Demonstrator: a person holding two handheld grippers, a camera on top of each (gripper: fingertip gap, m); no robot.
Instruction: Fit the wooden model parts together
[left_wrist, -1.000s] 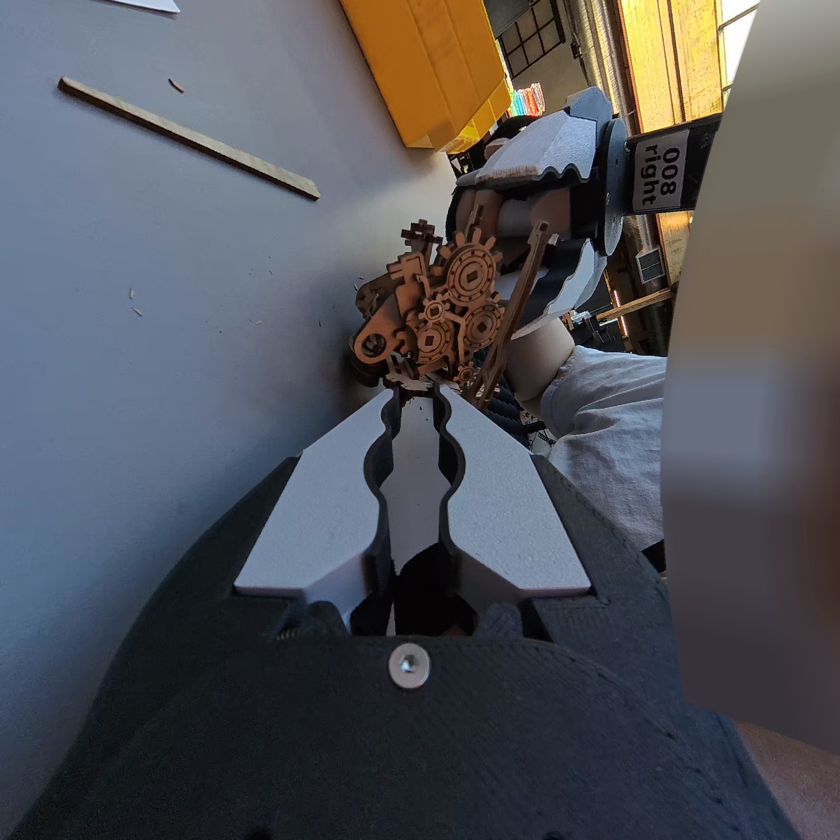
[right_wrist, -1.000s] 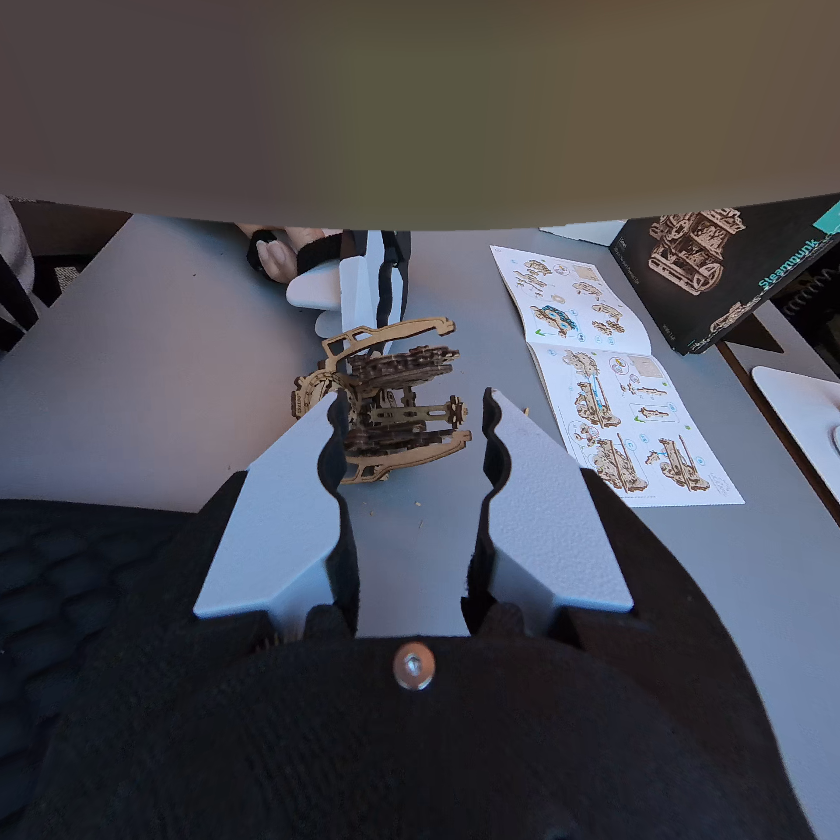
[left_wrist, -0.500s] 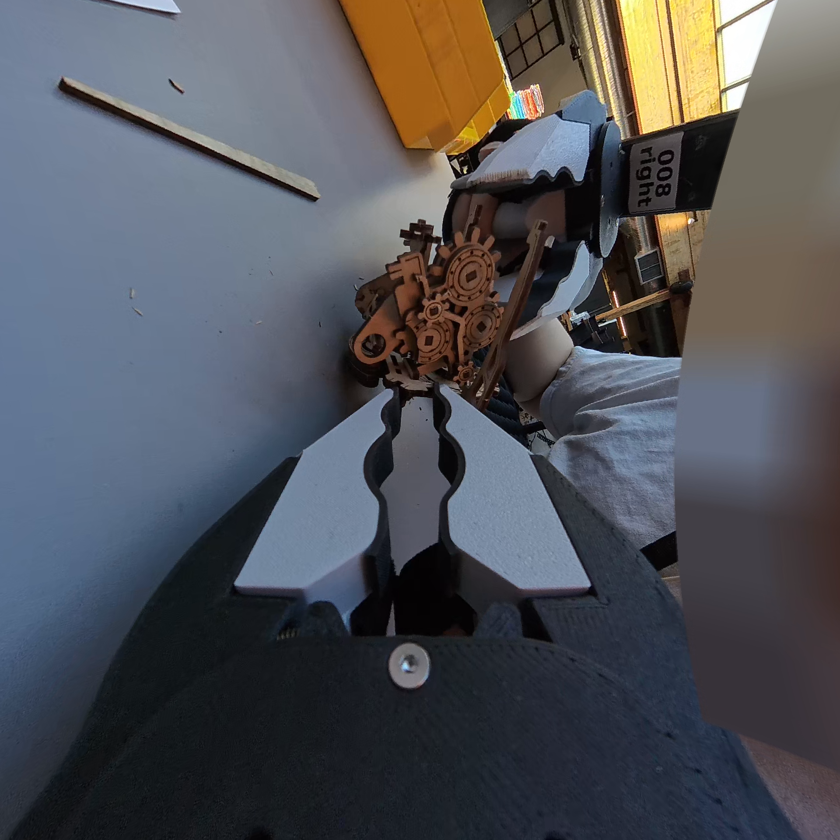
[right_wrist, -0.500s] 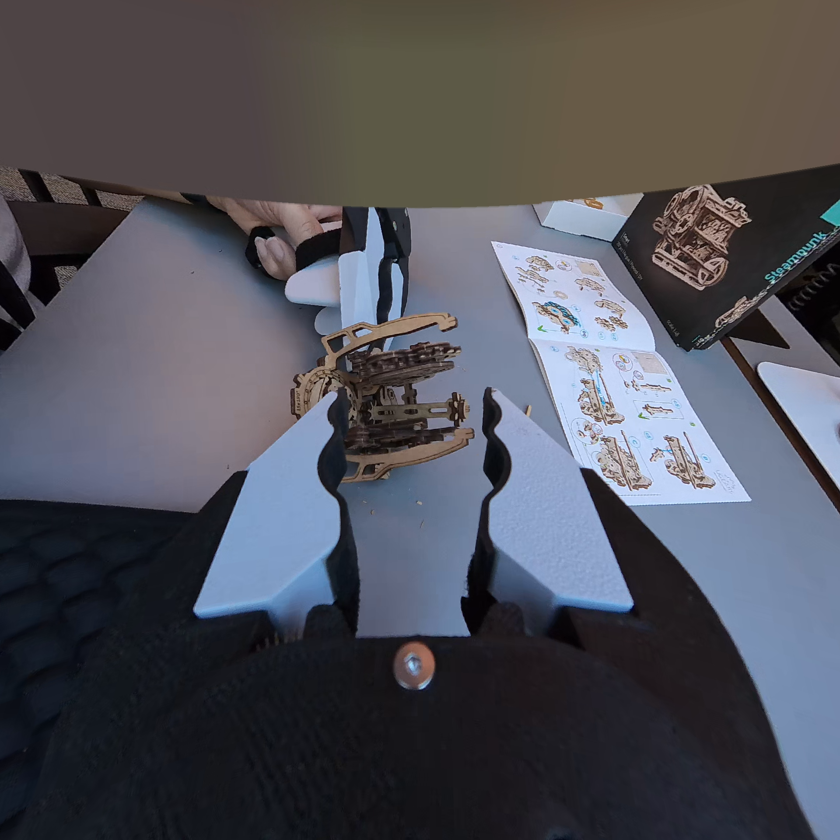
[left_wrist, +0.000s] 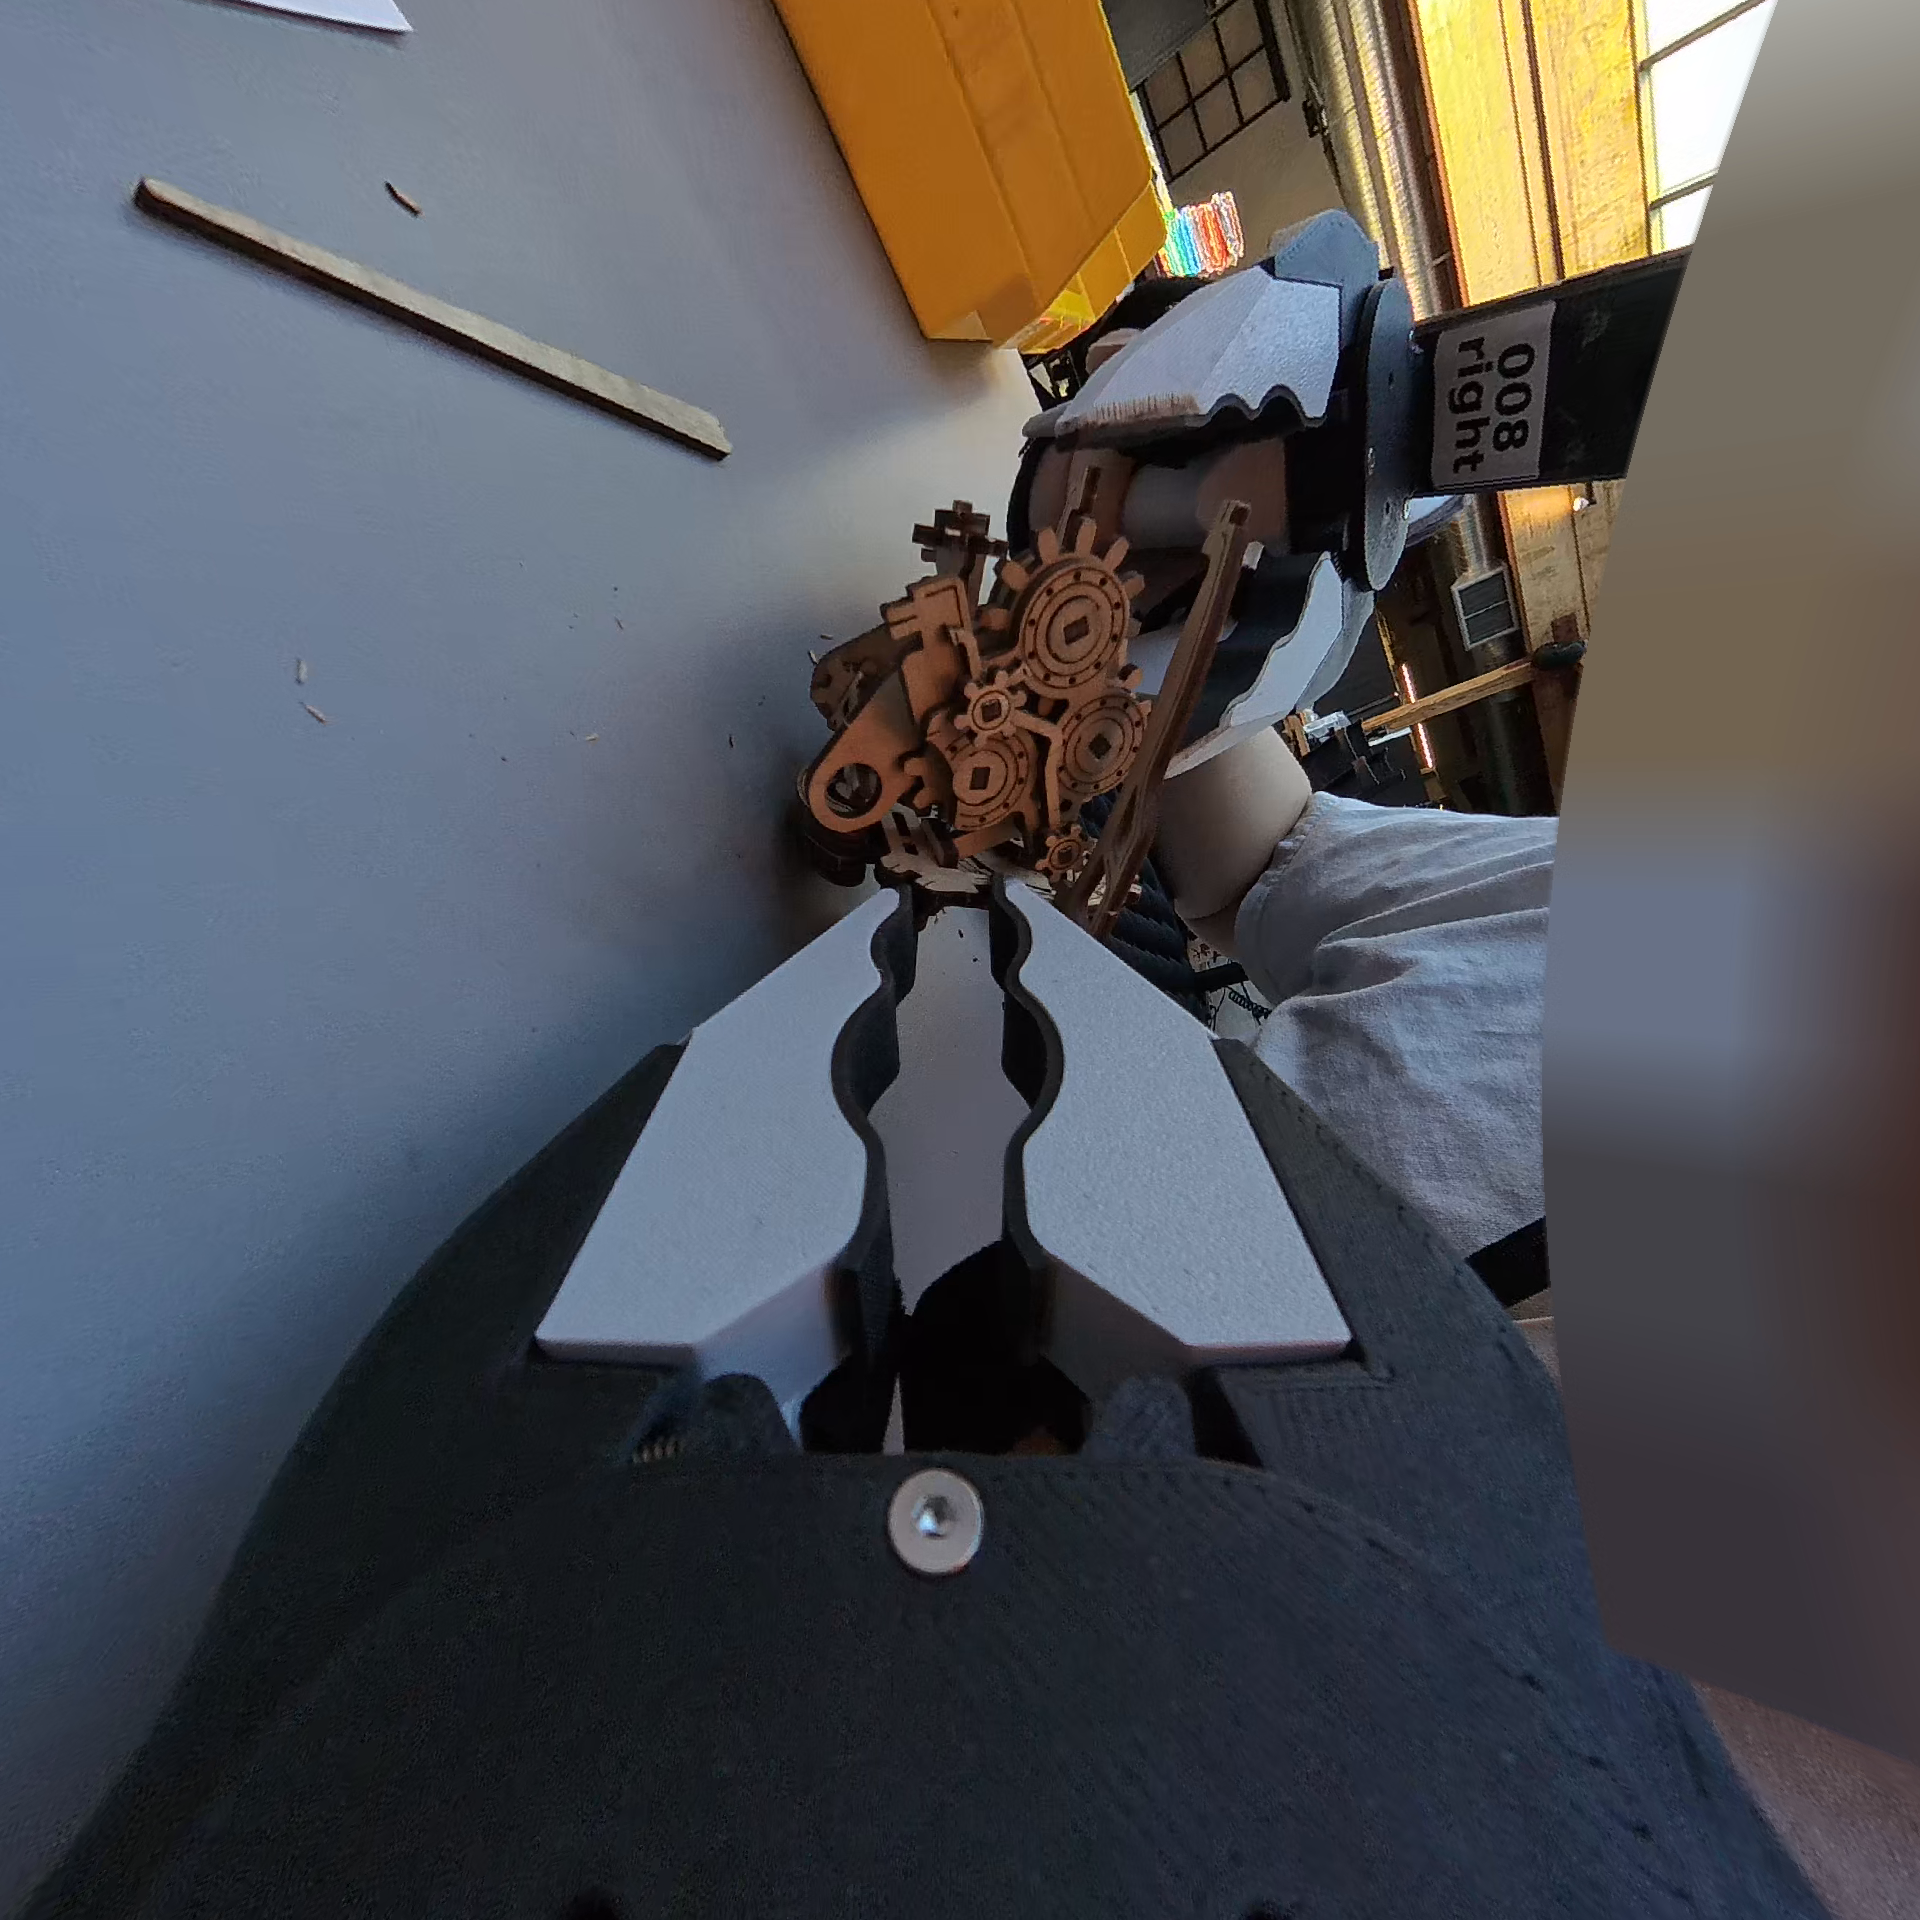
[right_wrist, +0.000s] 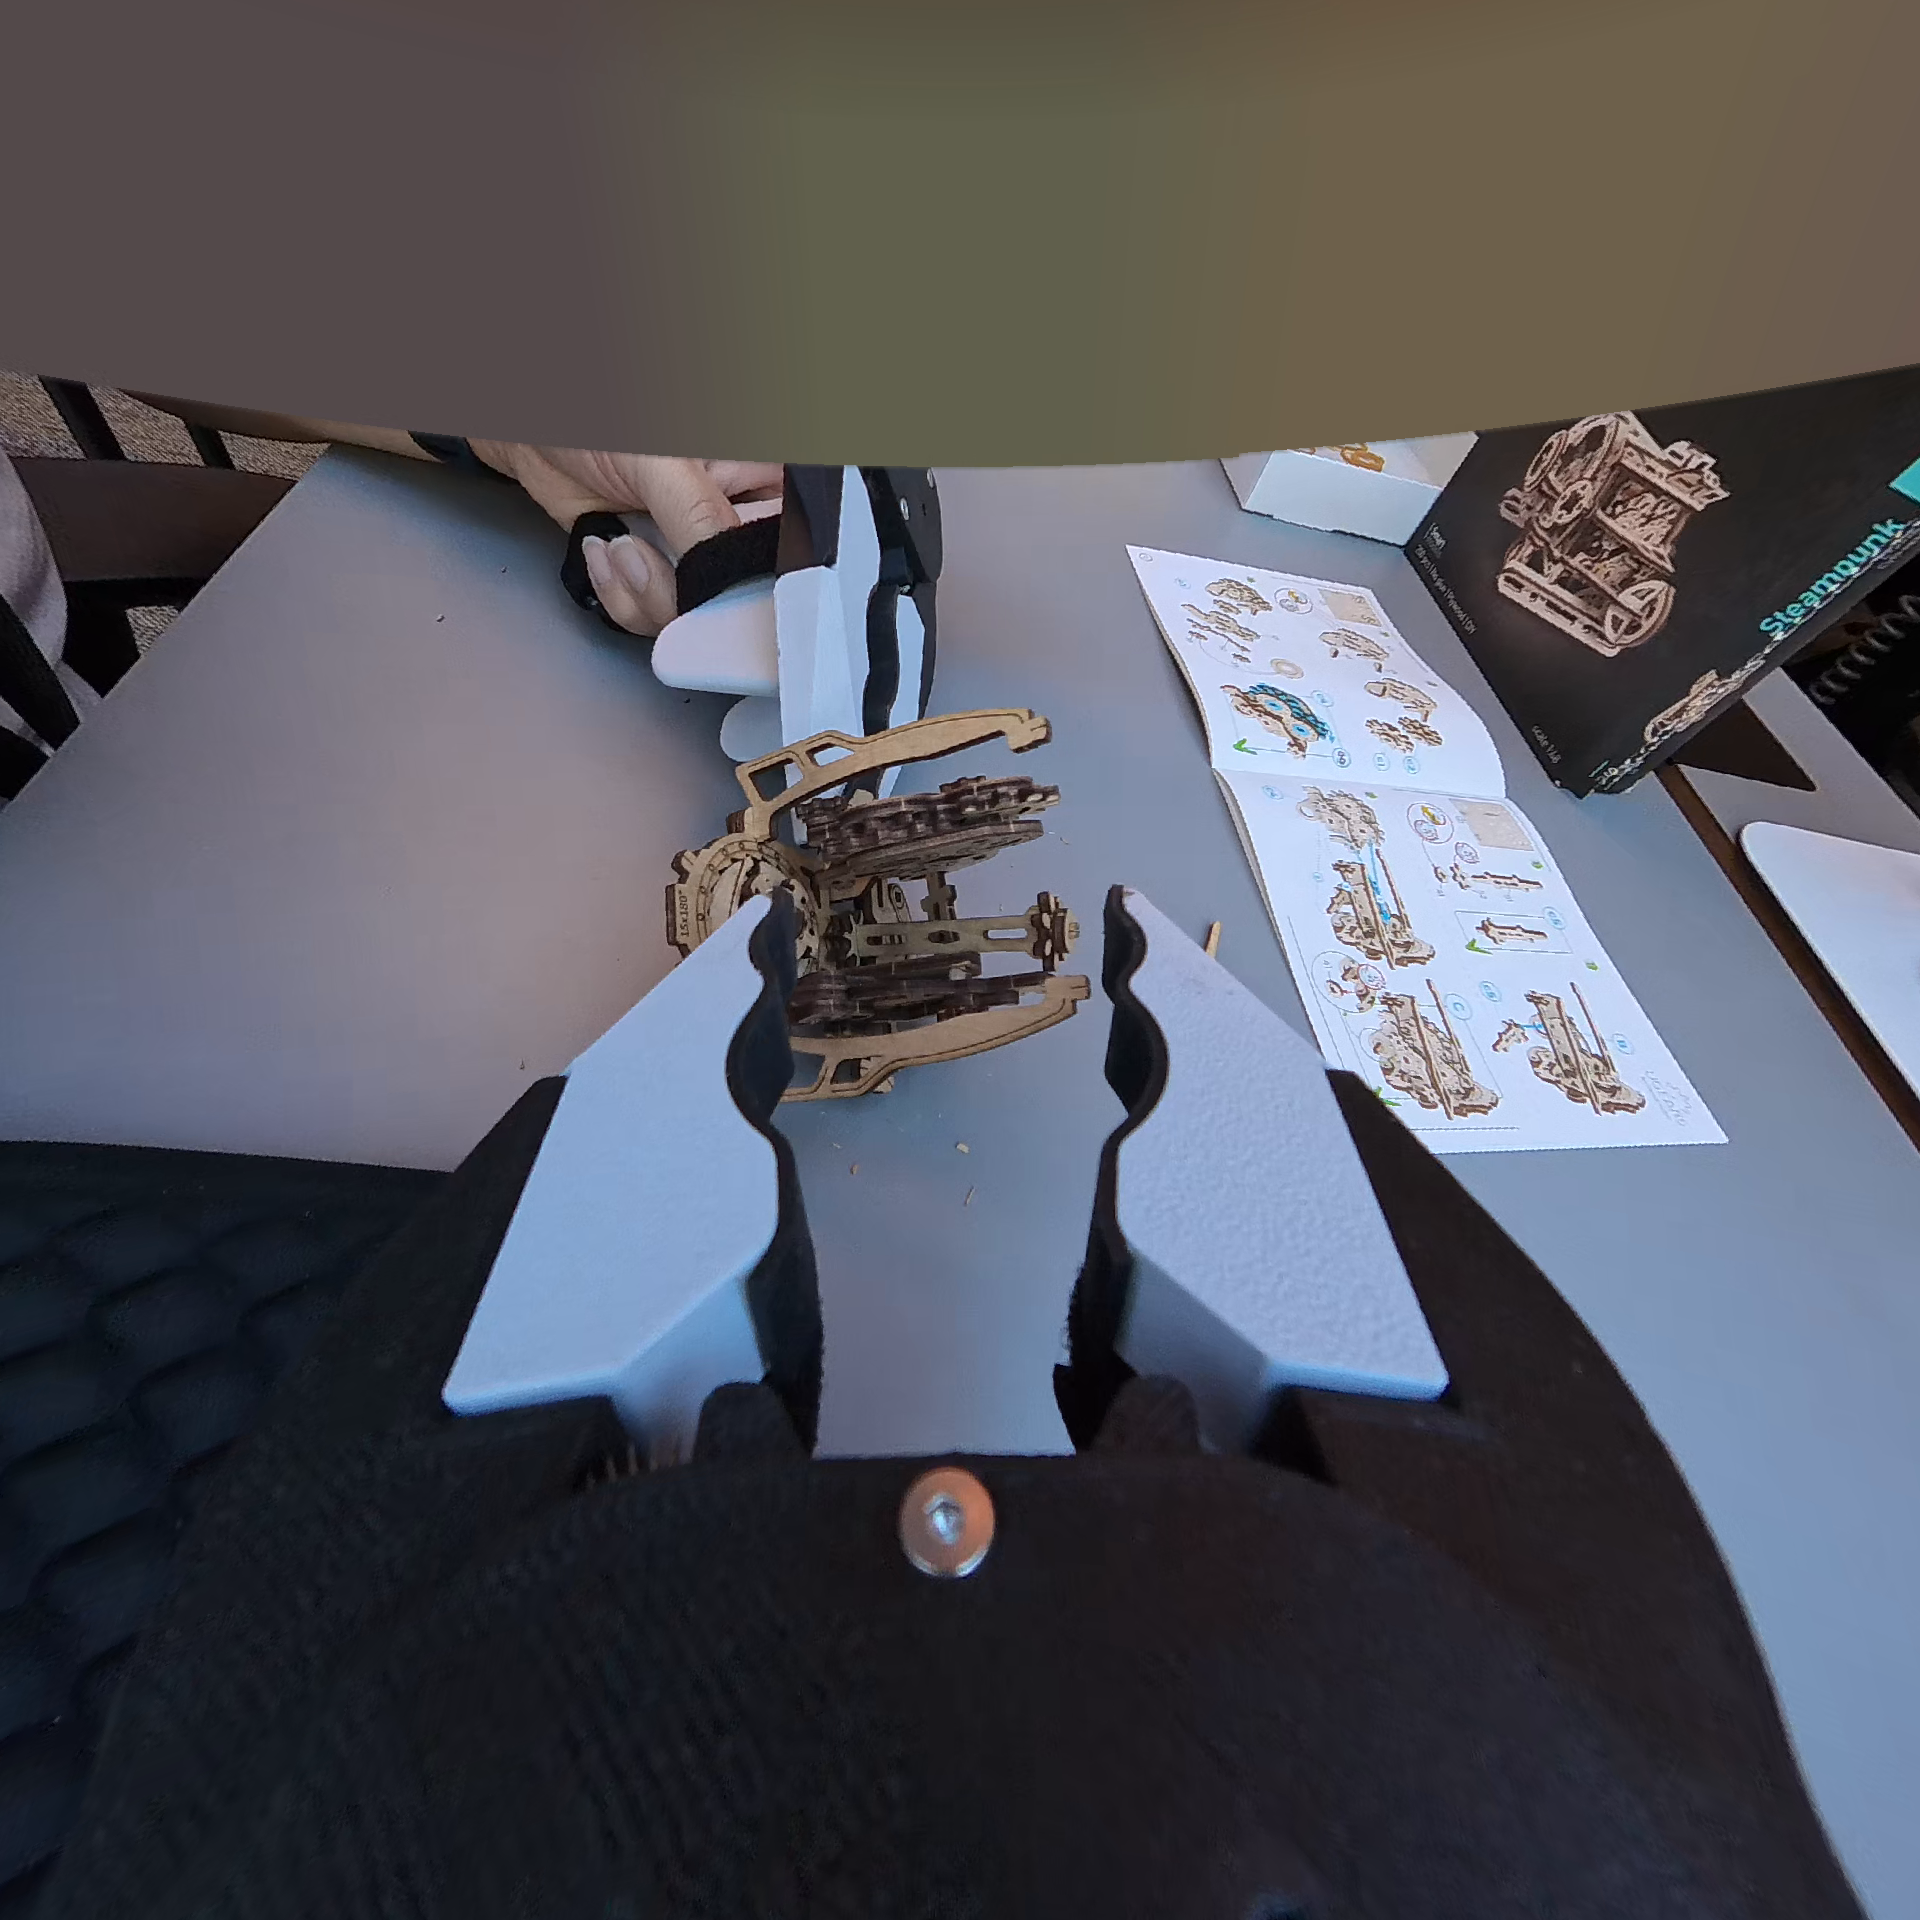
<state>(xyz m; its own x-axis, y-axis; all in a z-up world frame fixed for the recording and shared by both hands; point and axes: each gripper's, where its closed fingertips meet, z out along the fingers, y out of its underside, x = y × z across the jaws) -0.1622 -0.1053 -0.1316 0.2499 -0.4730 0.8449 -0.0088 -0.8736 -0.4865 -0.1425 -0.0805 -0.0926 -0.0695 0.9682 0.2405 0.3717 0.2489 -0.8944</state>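
Note:
A wooden gear model stands on the grey table. My left gripper is shut on the model's near edge and holds it. In the right wrist view the model shows several stacked gears between two curved side frames, with the left gripper clamped on its far side. My right gripper is open and empty. Its left fingertip overlaps the model's round dial end, and the right one is apart from the model. In the left wrist view one of its fingers shows beyond the model.
A yellow bin and a loose wooden strip lie farther out. An open instruction booklet, a black kit box and a small white box sit to the right. A person's hand holds the left gripper. About 6 cm separates my left fingertips from my right.
My right gripper has drawn slightly back from the model, still open. The left gripper and the model have stayed in place.

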